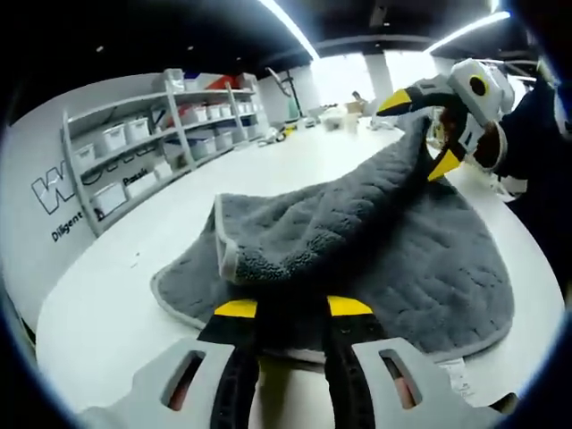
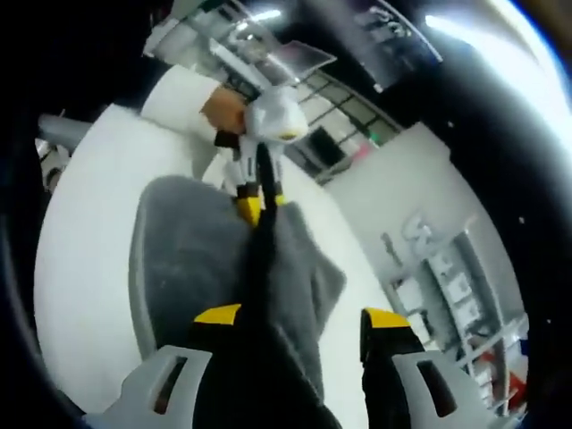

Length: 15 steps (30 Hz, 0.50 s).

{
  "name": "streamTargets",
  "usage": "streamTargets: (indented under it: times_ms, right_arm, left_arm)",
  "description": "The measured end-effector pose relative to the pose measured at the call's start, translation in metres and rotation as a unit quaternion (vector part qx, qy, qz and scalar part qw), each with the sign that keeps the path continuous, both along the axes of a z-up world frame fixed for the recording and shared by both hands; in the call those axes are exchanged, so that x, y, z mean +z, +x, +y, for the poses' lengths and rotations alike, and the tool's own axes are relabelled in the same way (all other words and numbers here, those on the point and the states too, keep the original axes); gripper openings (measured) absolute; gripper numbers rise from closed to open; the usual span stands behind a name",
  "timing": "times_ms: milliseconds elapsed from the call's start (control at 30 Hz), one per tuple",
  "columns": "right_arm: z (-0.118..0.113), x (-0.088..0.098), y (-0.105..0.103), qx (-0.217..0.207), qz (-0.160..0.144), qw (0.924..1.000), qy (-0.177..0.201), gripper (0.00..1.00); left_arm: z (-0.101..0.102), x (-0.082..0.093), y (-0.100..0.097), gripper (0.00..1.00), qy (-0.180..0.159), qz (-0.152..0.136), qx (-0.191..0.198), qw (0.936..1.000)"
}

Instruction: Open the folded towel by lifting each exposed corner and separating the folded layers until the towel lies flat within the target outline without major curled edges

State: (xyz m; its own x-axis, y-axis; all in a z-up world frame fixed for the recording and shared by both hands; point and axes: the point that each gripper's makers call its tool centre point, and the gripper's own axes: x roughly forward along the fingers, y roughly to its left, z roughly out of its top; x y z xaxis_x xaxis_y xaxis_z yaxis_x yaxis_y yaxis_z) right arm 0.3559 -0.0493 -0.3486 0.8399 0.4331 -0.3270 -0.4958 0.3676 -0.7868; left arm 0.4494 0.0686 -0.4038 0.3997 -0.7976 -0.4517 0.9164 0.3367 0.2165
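Grey plush, the towel [image 1: 375, 259] lies on a white table [image 1: 107, 304], with one layer folded over and raised off the lower layer. In the left gripper view, left of the towel, a grey shelf [image 1: 152, 152] with white bins stands by a wall with dark lettering. Nearer the towel, its pale hem curls up at the lifted fold, and the lower layer spreads flat toward the table's near edge, where a small white label sticks out at the right. The left gripper [image 1: 293, 308] sits at the towel's near edge, its yellow-tipped jaws set apart with dark cloth between them; whether they pinch the towel I cannot tell. Right of the fold and above the towel, the right gripper [image 1: 427, 134] holds the far corner up in the air, its jaws closed on the cloth so the upper layer hangs in a ridge from it.

In the right gripper view, the towel [image 2: 179, 259] lies left of centre on the table [image 2: 80, 259], and a dark ridge of it runs up from between the right gripper's [image 2: 299, 315] jaws. At the towel's far end, the left gripper [image 2: 259, 207] meets the cloth, held by a hand [image 2: 223, 109] with a white sleeve.
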Motion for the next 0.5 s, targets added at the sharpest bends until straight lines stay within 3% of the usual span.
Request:
streamTargets:
  times_ms: [333, 500]
  right_arm:
    - [0.009, -0.013, 0.018, -0.010, -0.007, 0.9993, -0.034, 0.48]
    - [0.013, -0.019, 0.025, -0.007, -0.011, 0.9987, -0.049, 0.40]
  left_arm:
    - [0.001, -0.001, 0.001, 0.26, -0.006, 0.017, 0.011, 0.9998]
    - [0.001, -0.001, 0.001, 0.26, -0.006, 0.021, 0.015, 0.9997]
